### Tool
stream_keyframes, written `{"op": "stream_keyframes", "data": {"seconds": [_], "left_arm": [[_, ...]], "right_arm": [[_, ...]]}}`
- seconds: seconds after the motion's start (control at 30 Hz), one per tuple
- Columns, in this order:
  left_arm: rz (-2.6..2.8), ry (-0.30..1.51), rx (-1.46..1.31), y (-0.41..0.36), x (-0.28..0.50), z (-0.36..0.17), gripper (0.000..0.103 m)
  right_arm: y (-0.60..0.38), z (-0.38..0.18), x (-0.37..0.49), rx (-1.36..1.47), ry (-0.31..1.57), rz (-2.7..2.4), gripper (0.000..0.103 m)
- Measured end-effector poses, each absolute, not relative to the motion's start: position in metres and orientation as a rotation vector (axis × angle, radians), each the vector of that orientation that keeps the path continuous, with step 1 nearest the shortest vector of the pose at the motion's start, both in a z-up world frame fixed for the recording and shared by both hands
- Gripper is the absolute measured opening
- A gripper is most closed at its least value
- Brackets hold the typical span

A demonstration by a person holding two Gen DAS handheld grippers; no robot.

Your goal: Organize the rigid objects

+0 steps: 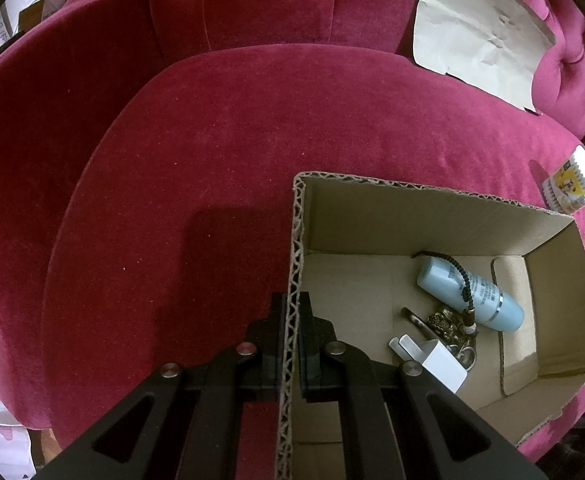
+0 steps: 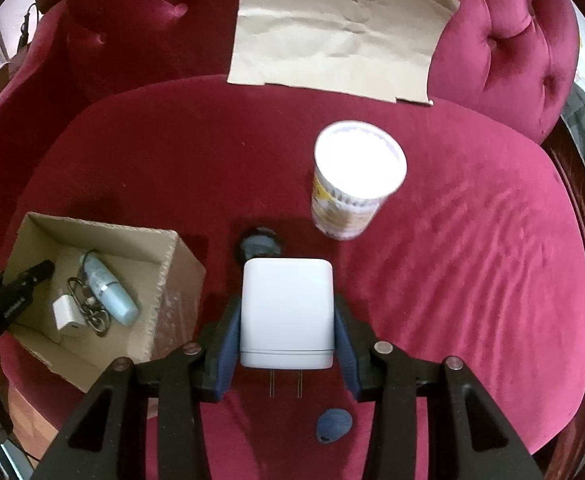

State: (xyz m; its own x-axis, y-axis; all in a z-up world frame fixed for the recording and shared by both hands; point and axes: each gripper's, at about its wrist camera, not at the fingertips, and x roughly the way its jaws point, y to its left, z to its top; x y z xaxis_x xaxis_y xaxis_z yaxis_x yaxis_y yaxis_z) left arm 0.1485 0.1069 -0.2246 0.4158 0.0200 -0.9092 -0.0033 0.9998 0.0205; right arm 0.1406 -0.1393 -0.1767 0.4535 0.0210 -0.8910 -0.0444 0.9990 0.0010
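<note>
On the red velvet seat (image 2: pixel 472 240), left gripper (image 1: pixel 291 320) pinches the cardboard box (image 1: pixel 432 216) wall. Right gripper (image 2: pixel 287 320) clamps a white plug adapter (image 2: pixel 287 312), prongs toward camera; cotton-swab tub (image 2: pixel 356 180) stands beyond.

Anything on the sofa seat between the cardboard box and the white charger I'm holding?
No. In the right wrist view, only bare red velvet separates the cardboard box from the white charger clamped in the right tongs.

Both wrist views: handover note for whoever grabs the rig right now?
Left gripper: jaws shut on the cardboard box wall, steadying it.
Right gripper: jaws shut on the large white charger, above the red cushion.
In the box: blue bottle, small white charger, keys.
Left: box the held charger, then the cotton swab tub, blue item and dark object.
</note>
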Motion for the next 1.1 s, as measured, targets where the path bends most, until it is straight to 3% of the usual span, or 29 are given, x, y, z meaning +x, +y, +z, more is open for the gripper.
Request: {"op": "stream_keyframes", "data": {"seconds": [1.1], "left_arm": [[-0.007,1.141,-0.016,0.112,0.148,-0.222,0.003]], "right_arm": [[-0.045,-0.142,0.14,-0.048,1.021,0.2,0.045]]}}
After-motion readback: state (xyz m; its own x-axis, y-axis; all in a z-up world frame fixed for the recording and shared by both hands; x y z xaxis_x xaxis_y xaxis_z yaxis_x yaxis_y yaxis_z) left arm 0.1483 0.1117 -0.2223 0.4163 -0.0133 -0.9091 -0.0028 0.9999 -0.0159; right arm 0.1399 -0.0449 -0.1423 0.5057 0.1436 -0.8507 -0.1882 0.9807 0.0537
